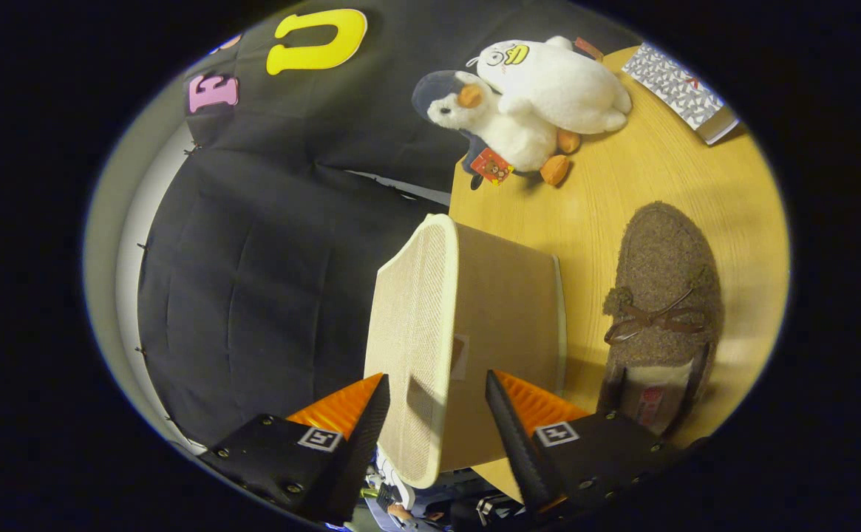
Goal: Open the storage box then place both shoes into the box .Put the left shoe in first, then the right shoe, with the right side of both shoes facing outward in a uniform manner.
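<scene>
Beige woven-fabric storage box (467,332) on the wooden table (666,185), its lid edge between the spread fingers of the gripper (437,414); contact unclear. Brown fuzzy slipper (663,295) just right. Risk: lid slipping free, box tipping.

The gripper (437,399) sits rolled hard onto its side, pointing forward with its two fingers spread well apart. One finger (363,421) hangs on the outer face of the storage box (467,325), and the other finger (511,428) is on the far side of the box's upper edge. The jaws straddle that edge with a gap showing, no firm pinch visible.
</scene>
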A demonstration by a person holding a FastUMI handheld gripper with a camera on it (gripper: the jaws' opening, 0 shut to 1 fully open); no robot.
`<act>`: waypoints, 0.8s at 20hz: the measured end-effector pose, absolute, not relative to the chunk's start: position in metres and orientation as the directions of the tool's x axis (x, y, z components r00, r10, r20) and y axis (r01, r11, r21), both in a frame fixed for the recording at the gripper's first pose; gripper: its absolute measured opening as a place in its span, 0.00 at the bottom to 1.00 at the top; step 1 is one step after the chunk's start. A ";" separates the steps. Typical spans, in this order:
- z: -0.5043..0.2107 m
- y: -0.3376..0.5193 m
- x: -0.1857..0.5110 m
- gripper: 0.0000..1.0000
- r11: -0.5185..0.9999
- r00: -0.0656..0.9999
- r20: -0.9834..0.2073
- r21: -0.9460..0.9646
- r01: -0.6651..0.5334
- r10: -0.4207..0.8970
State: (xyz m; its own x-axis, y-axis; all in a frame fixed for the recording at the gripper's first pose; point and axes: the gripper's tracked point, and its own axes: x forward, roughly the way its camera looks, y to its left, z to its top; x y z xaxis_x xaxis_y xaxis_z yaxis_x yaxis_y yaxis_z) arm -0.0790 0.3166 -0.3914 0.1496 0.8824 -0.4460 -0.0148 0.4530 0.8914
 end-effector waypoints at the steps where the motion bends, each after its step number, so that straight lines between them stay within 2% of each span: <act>1: -0.395 0.322 -0.080 0.58 0.447 0.155 -0.441 0.894 -0.004 0.884; 2: -0.397 0.327 -0.079 0.44 0.441 0.155 -0.438 0.897 0.019 0.885; 3: -0.388 0.322 -0.078 0.25 0.415 0.151 -0.417 0.909 0.043 0.897; 6: -0.381 0.324 -0.072 0.06 0.393 0.168 -0.395 0.918 0.049 0.903; 8: -0.376 0.327 -0.073 0.05 0.398 0.164 -0.395 0.917 0.014 0.904; 9: -0.374 0.329 -0.072 0.01 0.406 0.162 -0.400 0.914 -0.002 0.902; 16: -0.348 0.330 -0.071 0.00 0.455 0.185 -0.441 0.890 -0.039 0.878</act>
